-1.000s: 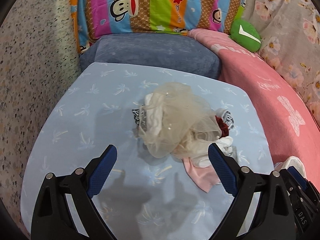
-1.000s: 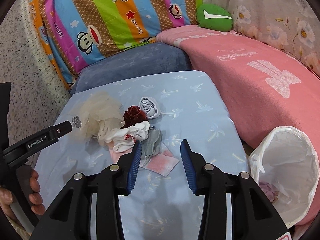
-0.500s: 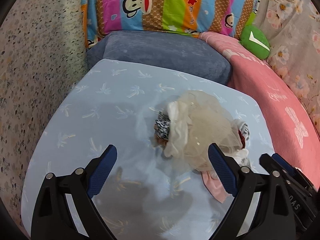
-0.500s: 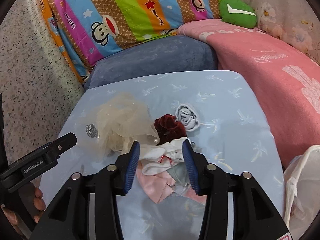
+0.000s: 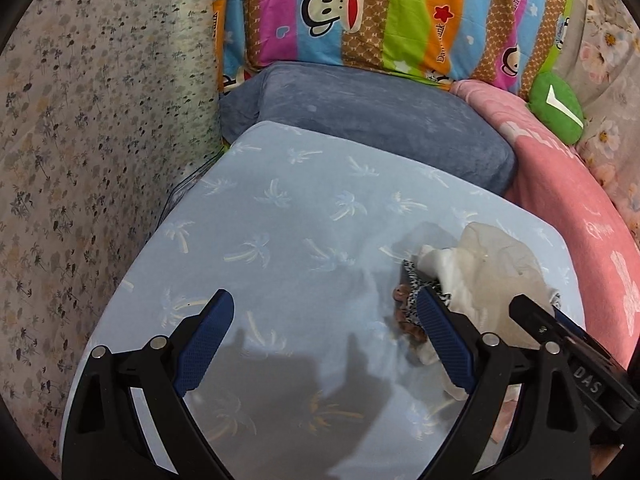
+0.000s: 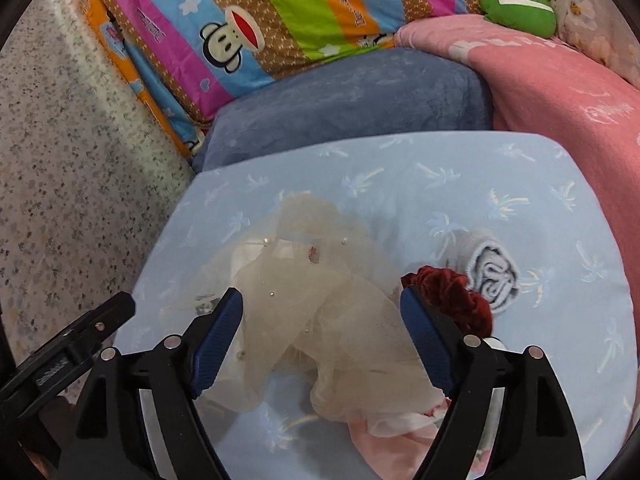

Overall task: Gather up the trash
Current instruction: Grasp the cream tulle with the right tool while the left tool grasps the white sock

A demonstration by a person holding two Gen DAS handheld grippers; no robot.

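A heap of fabric scraps lies on the light blue table [image 6: 460, 184]. On top is a cream tulle scrap [image 6: 320, 304] with small beads. Beside it lie a dark red velvet scrunchie [image 6: 452, 292], a rolled grey-white cloth [image 6: 494, 270] and a pink cloth [image 6: 384, 436] at the near edge. My right gripper [image 6: 320, 332] is open, its jaws on either side of the tulle, just above it. My left gripper [image 5: 322, 340] is open and empty over bare table, left of the heap; the tulle [image 5: 500, 264] and a black-and-white patterned scrap [image 5: 416, 300] lie by its right finger.
A blue-grey cushion [image 6: 348, 100] lies behind the table, with a striped monkey-print pillow [image 6: 280, 20] above it. A pink blanket [image 6: 560, 88] and a green cushion [image 6: 516, 4] are at the right. A speckled wall [image 5: 80, 160] bounds the left.
My right gripper moved left and forward over the tulle and opened wider. My left gripper moved left, so the heap slid to its right side. The white bag left the right view.
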